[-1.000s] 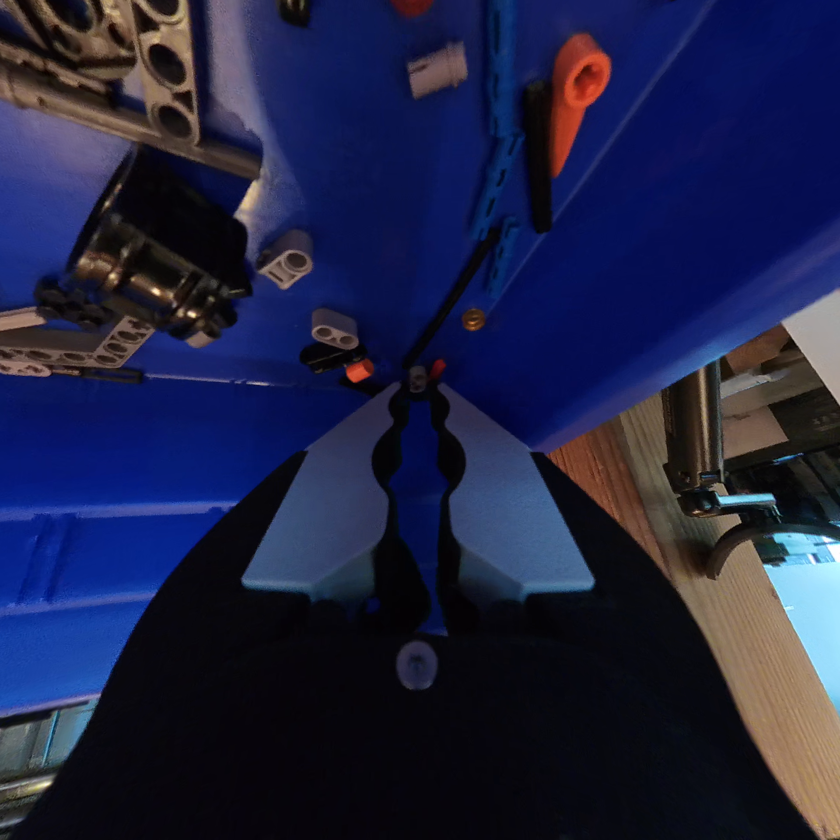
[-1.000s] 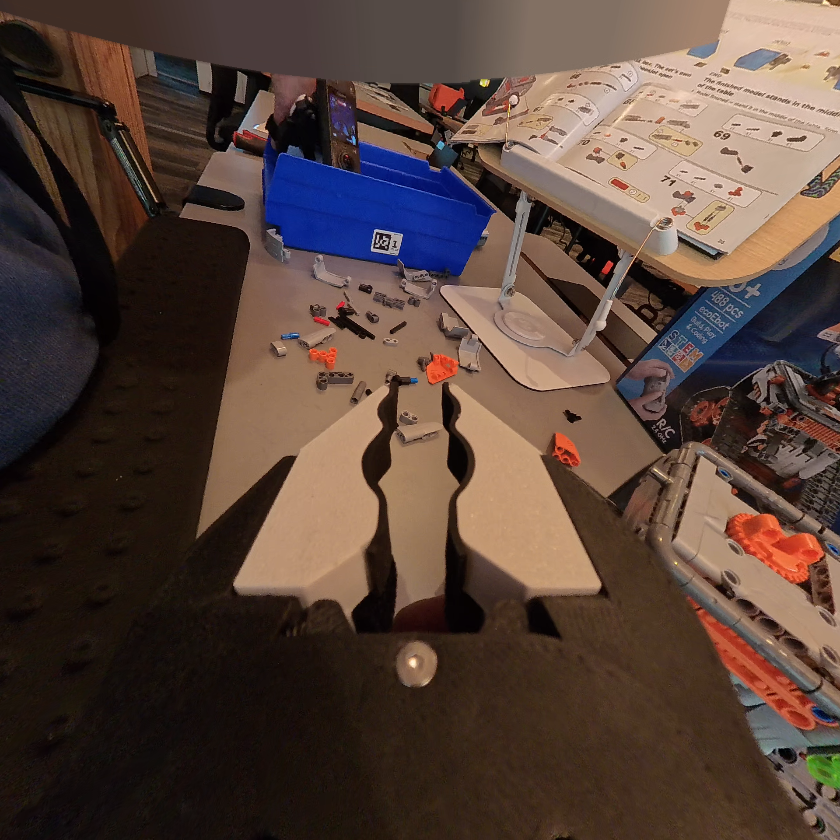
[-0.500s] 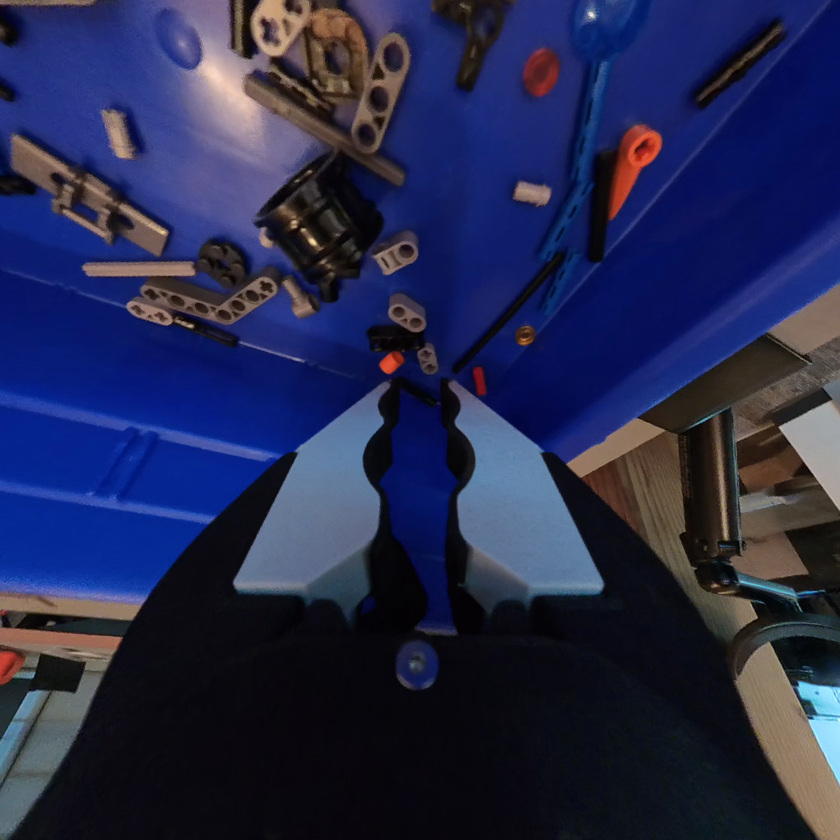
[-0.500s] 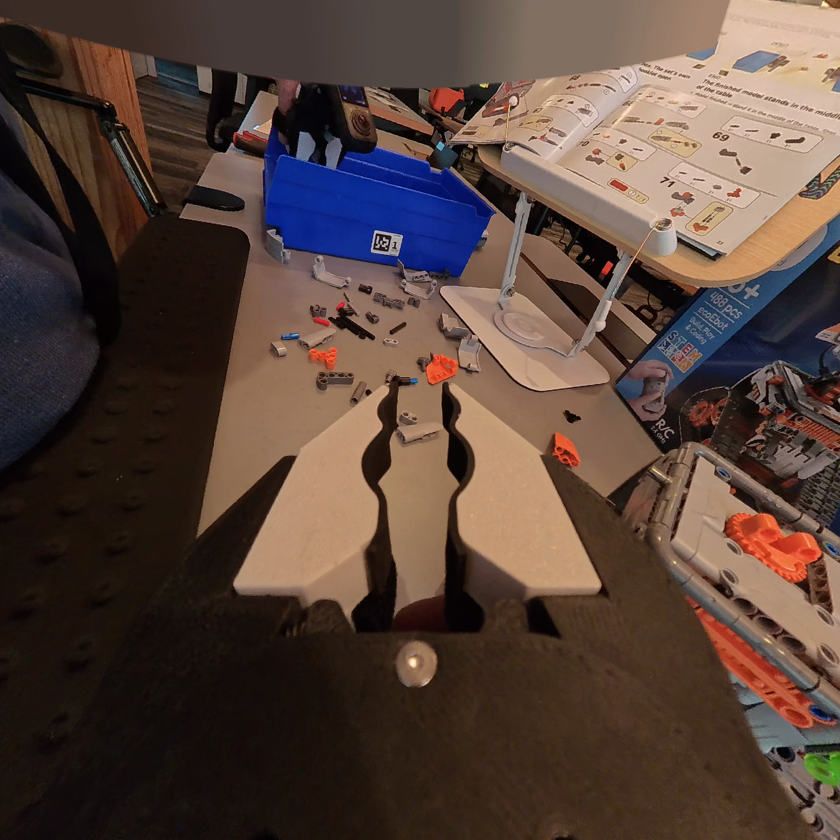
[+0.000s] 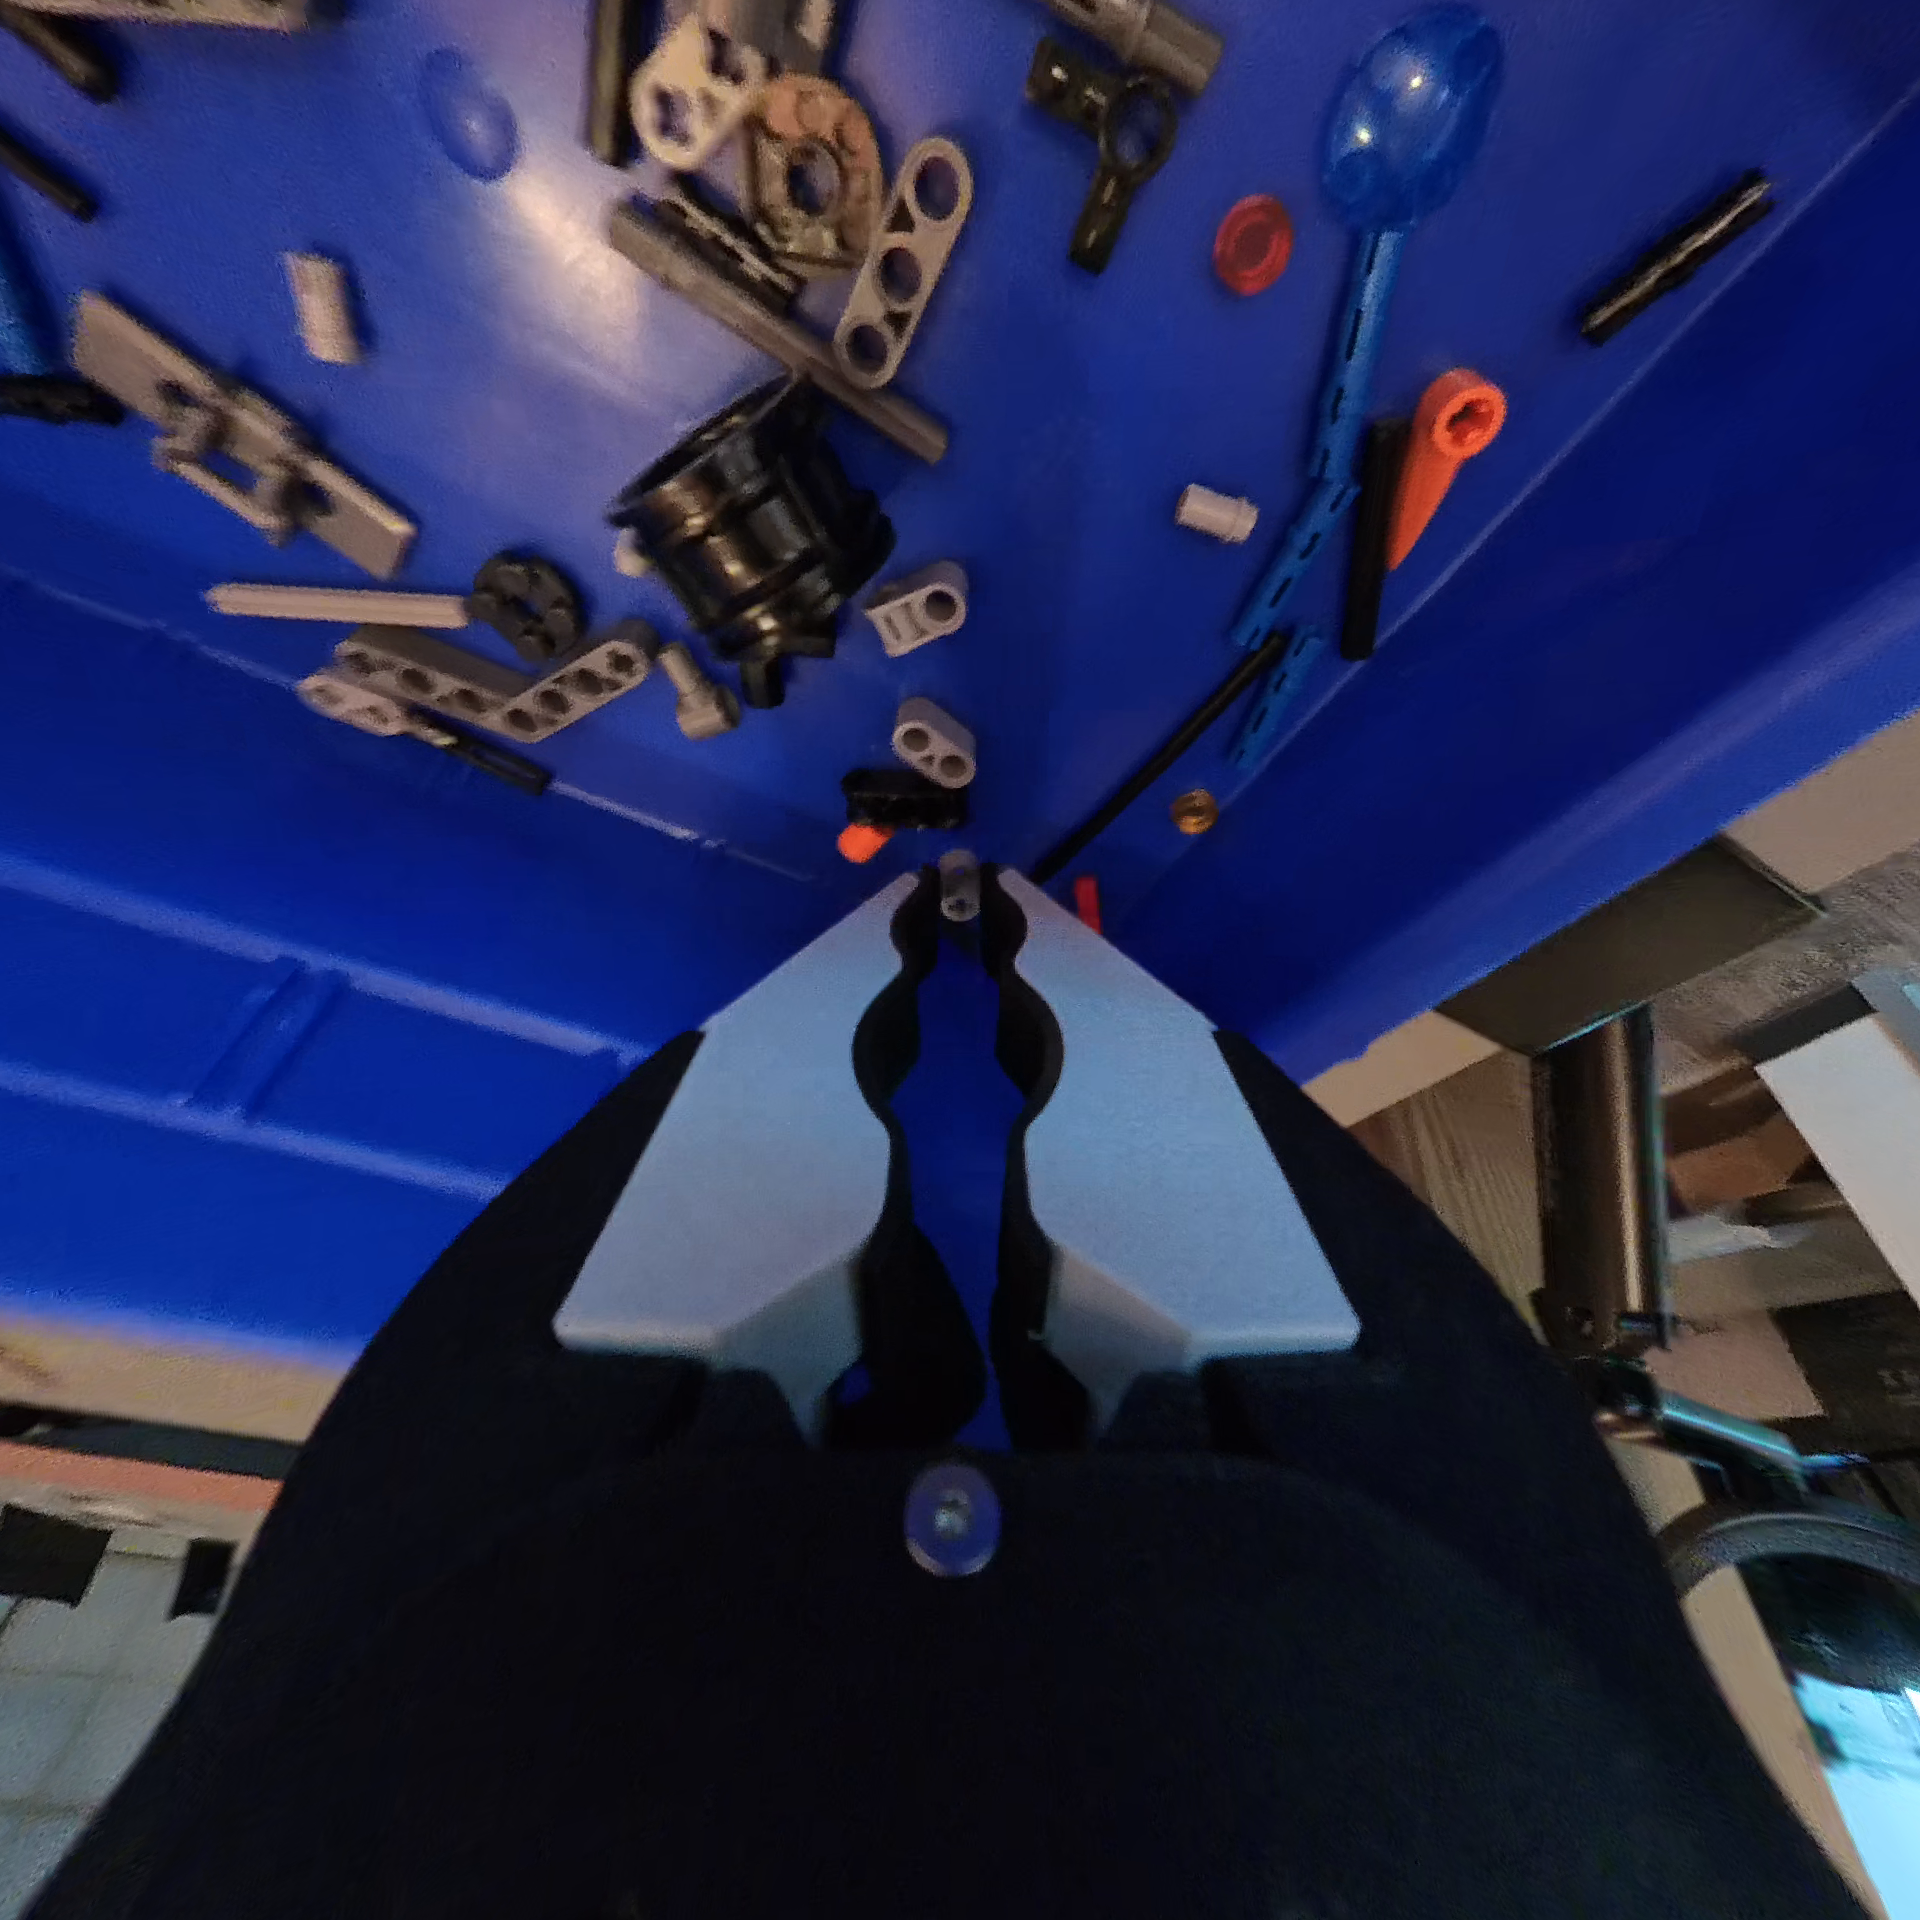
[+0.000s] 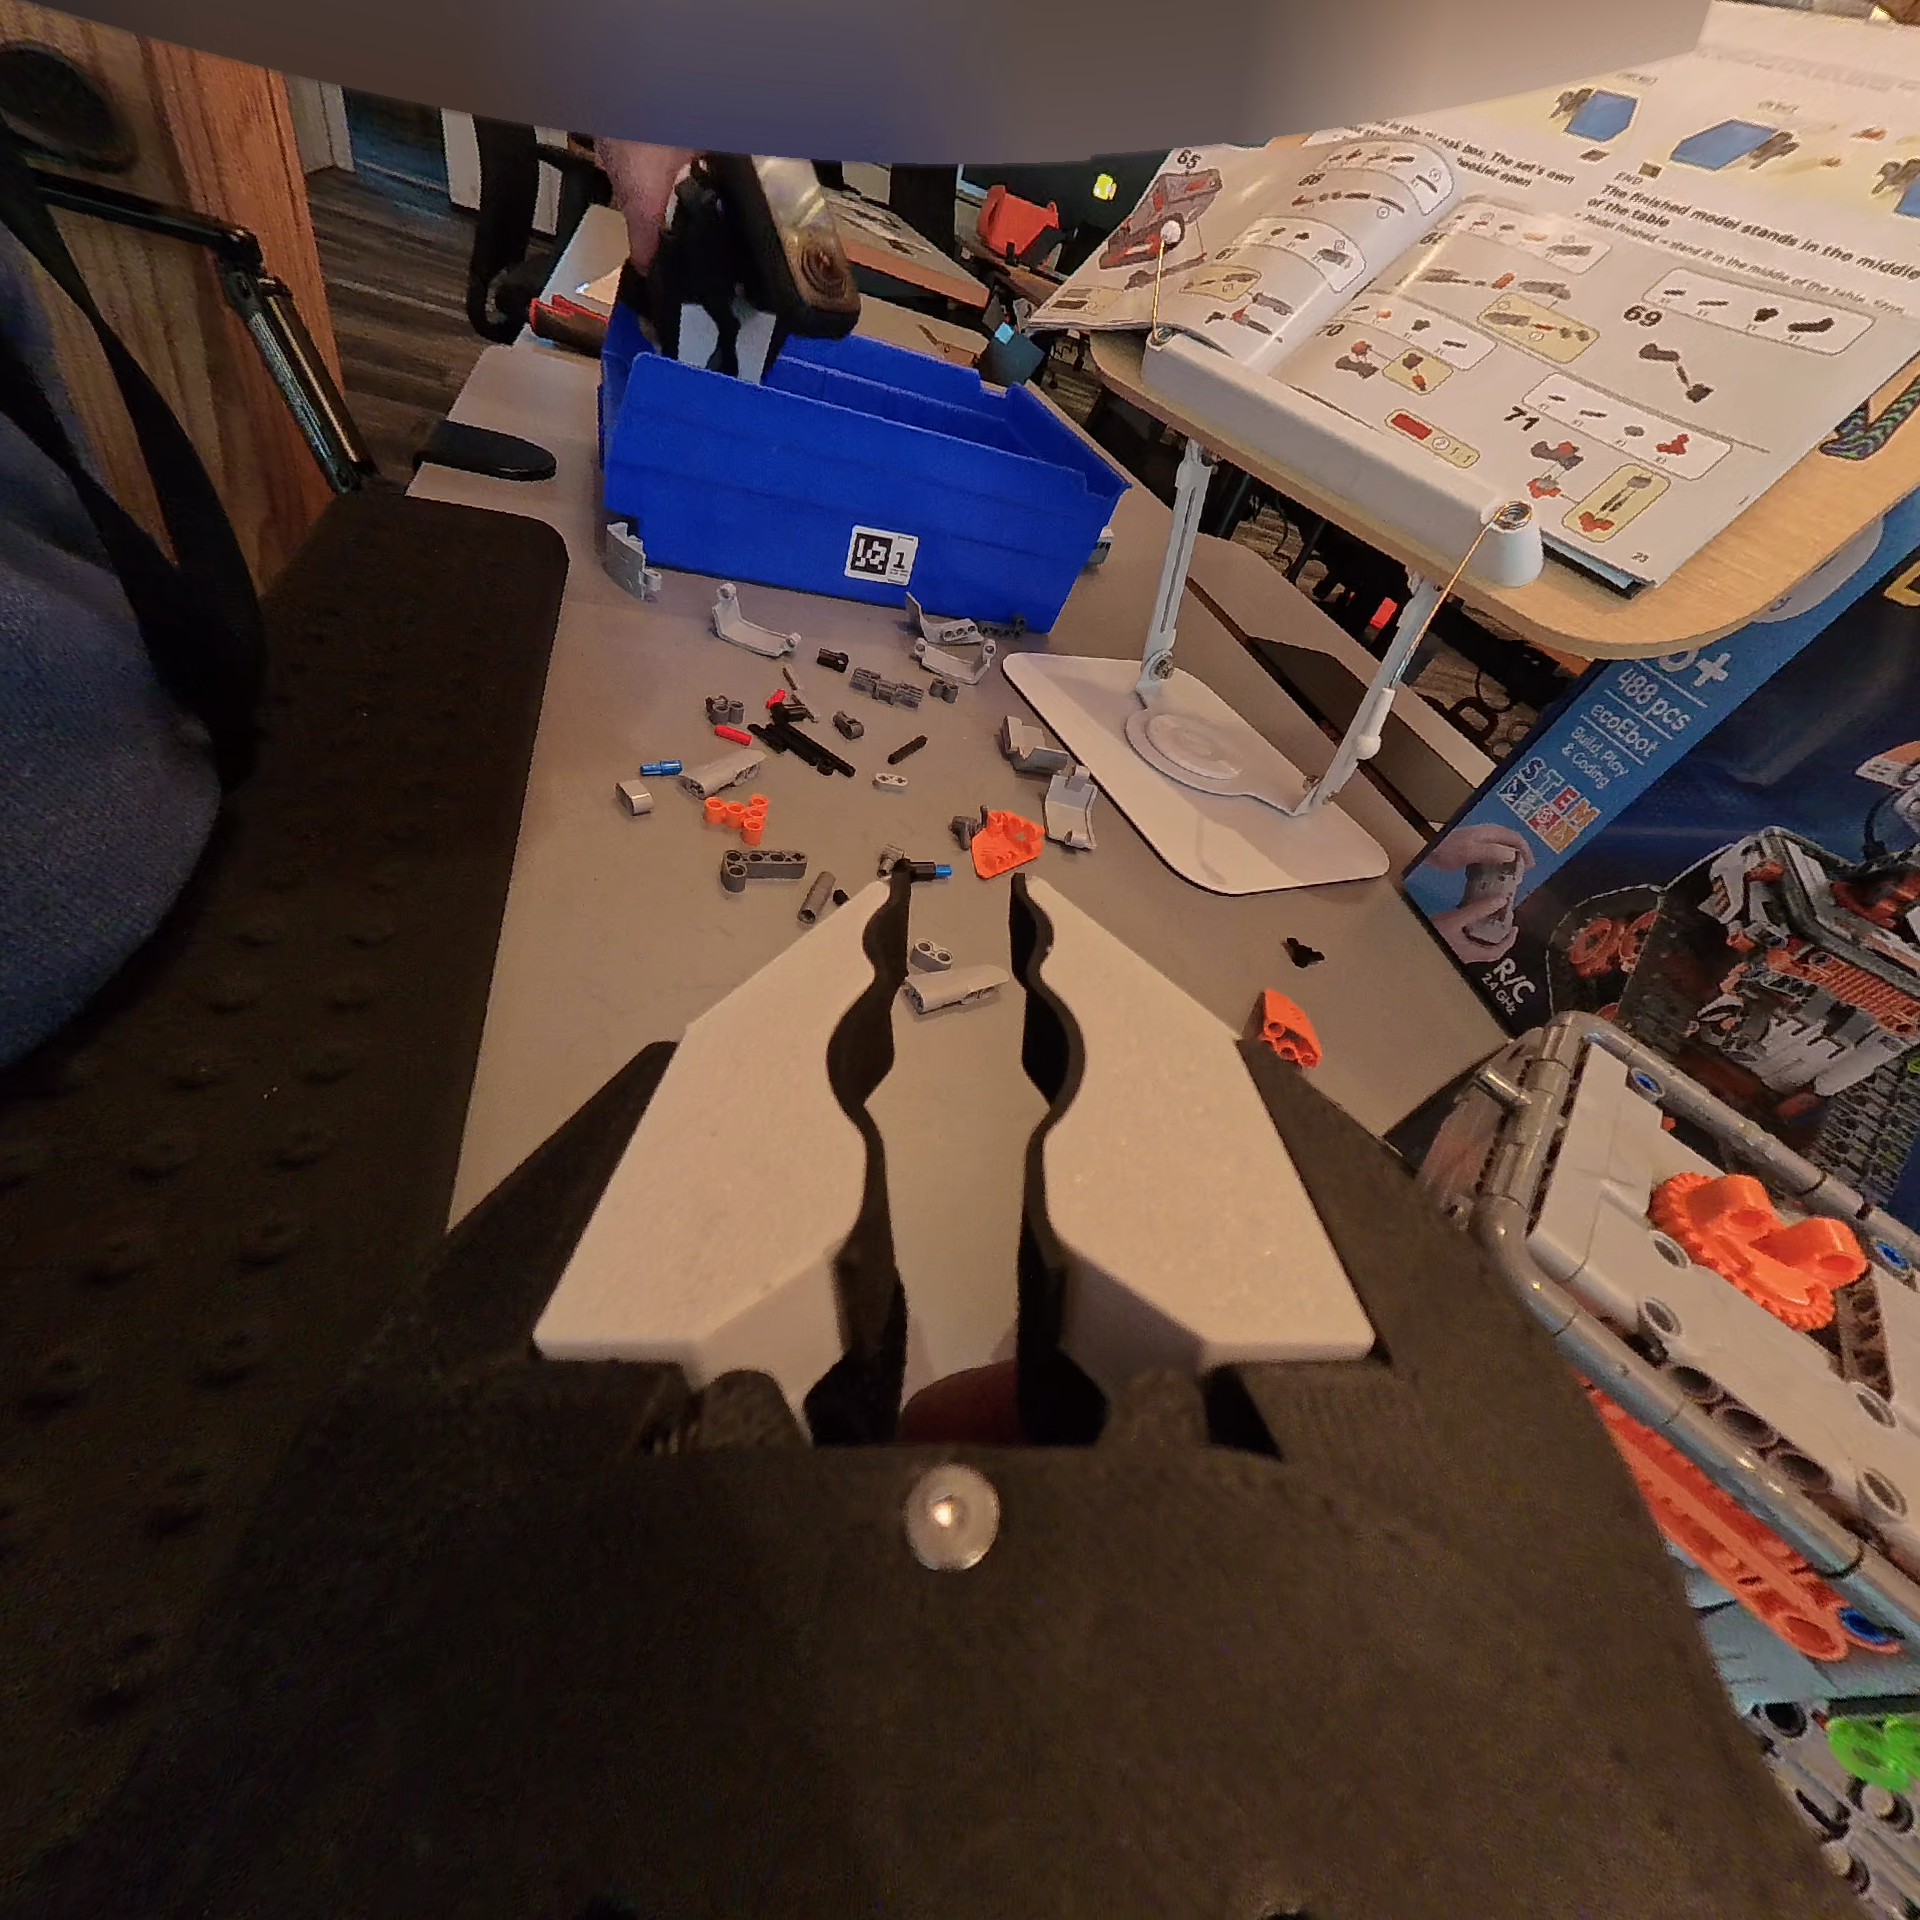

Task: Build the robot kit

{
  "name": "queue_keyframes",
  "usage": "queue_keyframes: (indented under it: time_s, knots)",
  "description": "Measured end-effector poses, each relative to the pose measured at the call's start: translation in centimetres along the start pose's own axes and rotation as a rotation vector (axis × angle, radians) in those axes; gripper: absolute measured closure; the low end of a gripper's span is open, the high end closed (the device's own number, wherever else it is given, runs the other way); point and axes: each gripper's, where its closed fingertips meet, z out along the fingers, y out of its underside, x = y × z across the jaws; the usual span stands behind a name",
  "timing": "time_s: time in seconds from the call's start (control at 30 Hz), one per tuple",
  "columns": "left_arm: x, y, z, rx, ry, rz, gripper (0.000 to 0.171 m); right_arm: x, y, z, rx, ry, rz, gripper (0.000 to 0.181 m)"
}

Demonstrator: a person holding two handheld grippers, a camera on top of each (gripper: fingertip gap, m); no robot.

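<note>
My left gripper (image 5: 958,896) is over the blue bin (image 5: 312,1039), near one corner of its floor. It is shut on a small grey connector piece (image 5: 958,889) held at the fingertips. Loose parts lie on the bin floor beyond it: a black wheel hub (image 5: 753,540), grey beams (image 5: 488,686), an orange lever (image 5: 1439,457) and a blue rod (image 5: 1340,416). In the right wrist view the left gripper (image 6: 727,270) hangs above the bin (image 6: 831,488). My right gripper (image 6: 956,883) is open and empty, above the grey table (image 6: 623,935), with small grey pieces (image 6: 956,985) seen between its fingers.
Scattered grey, black and orange parts (image 6: 1003,844) lie on the table in front of the bin. A white book stand (image 6: 1195,769) holds an open instruction booklet (image 6: 1507,343) at the right. A half-built model (image 6: 1714,1299) and its box (image 6: 1662,831) are at the right.
The left gripper has drawn back from the bin floor, so more of the bin shows. Its jaws stood wider half a second ago and are now closed on the grey piece. The right gripper has not moved.
</note>
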Motion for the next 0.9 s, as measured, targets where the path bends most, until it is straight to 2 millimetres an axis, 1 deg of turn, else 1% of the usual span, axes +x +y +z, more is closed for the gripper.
queue_keyframes:
  time_s: [0.03,0.07,0.1,0.17,0.2,0.27,0.3,0.37,0.43,0.5,0.57,0.63,0.7,0.73,0.83,0.9]
  knots:
    - [-0.5,-0.1,-0.9,0.012,-0.032,0.001,0.166,0.0,0.0,0.0,0.000,0.001,-0.002,0.164]
    - [-0.9,-0.5,-2.2,0.040,-0.048,-0.007,0.166,0.0,-0.1,0.0,0.000,0.002,-0.004,0.164]
    - [-1.1,-1.0,-3.7,0.070,-0.061,-0.004,0.166,0.0,-0.1,0.0,0.001,0.003,-0.007,0.164]
    - [-1.9,-2.0,-7.1,0.108,-0.141,0.021,0.166,-0.1,-0.3,-0.1,0.008,0.003,-0.010,0.164]
    - [-1.8,-3.1,-8.8,0.146,-0.163,0.034,0.166,-0.1,-0.4,-0.1,0.009,0.002,-0.011,0.164]
    - [-1.0,-6.4,-12.1,0.248,-0.198,0.089,0.166,-0.2,-0.3,0.0,0.005,-0.001,-0.014,0.164]
    - [-0.1,-8.5,-13.3,0.297,-0.203,0.123,0.166,-0.2,-0.3,0.0,0.000,-0.002,-0.019,0.164]
    - [2.4,-12.5,-14.7,0.358,-0.196,0.224,0.166,-0.4,-0.1,0.1,-0.013,-0.001,-0.032,0.164]
    - [4.7,-15.9,-14.7,0.366,-0.204,0.330,0.166,-0.5,-0.1,0.2,-0.026,0.001,-0.049,0.164]
    - [7.0,-18.6,-14.1,0.365,-0.211,0.424,0.166,-0.6,0.0,0.3,-0.039,0.004,-0.063,0.165]
    - [9.0,-20.8,-13.2,0.367,-0.200,0.496,0.166,-0.6,0.2,0.4,-0.058,0.007,-0.077,0.165]
    - [10.6,-22.5,-12.2,0.377,-0.174,0.538,0.166,-0.8,0.1,0.4,-0.056,0.002,-0.083,0.165]
    - [11.7,-23.9,-11.1,0.383,-0.143,0.564,0.166,-0.9,0.0,0.4,-0.052,0.001,-0.086,0.165]
    - [12.0,-24.4,-10.4,0.373,-0.142,0.577,0.166,-0.9,0.0,0.4,-0.054,0.002,-0.089,0.165]
    - [12.2,-25.3,-8.6,0.335,-0.151,0.609,0.166,-1.0,0.0,0.4,-0.059,0.006,-0.101,0.165]
    - [12.4,-26.1,-7.8,0.347,-0.149,0.605,0.166,-1.0,0.0,0.3,-0.062,0.009,-0.106,0.165]
